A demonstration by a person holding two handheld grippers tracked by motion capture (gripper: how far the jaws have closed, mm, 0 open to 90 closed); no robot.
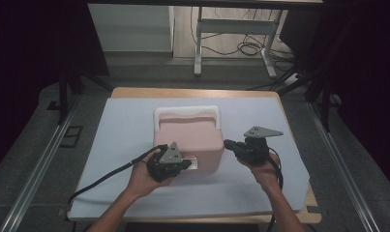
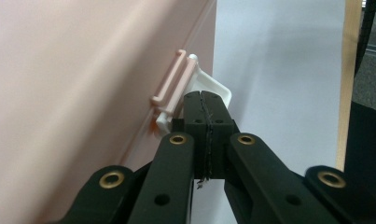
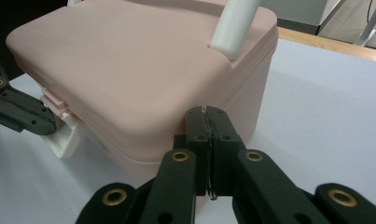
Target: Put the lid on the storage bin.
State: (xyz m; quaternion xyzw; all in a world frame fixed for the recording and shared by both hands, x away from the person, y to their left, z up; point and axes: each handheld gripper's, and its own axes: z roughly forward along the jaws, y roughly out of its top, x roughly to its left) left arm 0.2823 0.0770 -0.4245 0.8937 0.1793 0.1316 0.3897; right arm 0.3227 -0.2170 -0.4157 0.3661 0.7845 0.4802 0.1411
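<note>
Centrally, pink box between left gripper, right gripper

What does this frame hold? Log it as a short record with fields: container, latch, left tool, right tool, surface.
container: pink lidded box with white handle, lid down, handle upright
latch: white latch on the box's near face, swung outward
left tool: left tool at the latch, jaws closed, tips against the latch; grip unclear
right tool: right tool at the box's right side, jaws closed, empty
surface: white sheet over a wooden table
</note>
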